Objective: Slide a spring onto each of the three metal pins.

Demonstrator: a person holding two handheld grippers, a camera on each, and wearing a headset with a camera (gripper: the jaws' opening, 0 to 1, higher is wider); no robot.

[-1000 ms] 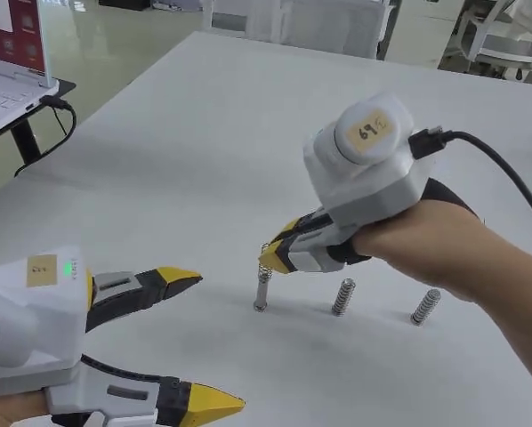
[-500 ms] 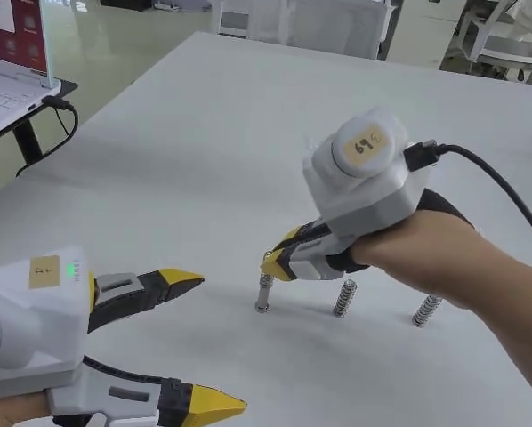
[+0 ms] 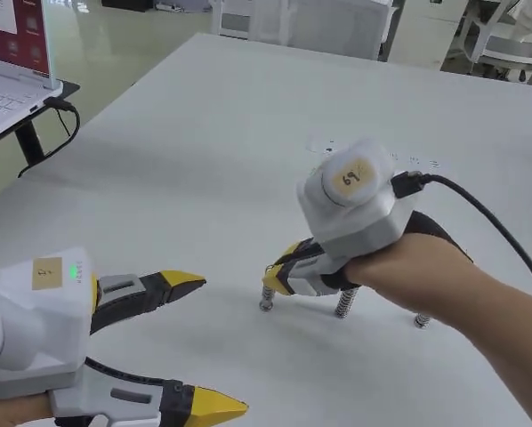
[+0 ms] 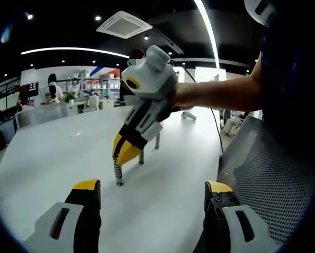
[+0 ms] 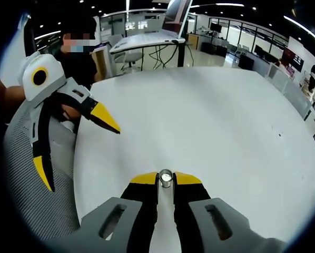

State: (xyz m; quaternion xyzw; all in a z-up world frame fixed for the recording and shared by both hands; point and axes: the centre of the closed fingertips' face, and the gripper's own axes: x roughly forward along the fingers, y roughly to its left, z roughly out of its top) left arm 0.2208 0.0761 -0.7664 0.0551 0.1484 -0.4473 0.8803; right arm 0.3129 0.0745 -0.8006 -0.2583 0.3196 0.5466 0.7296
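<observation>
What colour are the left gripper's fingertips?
Yellow; the fingertips show best in the head view.

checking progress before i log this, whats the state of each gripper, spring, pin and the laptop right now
left gripper, jaws wide open, holding nothing
right gripper, jaws closed on the top of the left spring
left spring, threaded on the left pin, below the jaws
left pin, upright
middle spring, standing upright, not gripped
right pin, upright, mostly hidden behind the hand
laptop, lid open, screen lit

Three metal pins (image 3: 266,298) (image 3: 344,303) (image 3: 421,320), two hand-held grippers (image 3: 224,346) (image 3: 271,278), one laptop (image 3: 8,62), one table (image 3: 204,160).
</observation>
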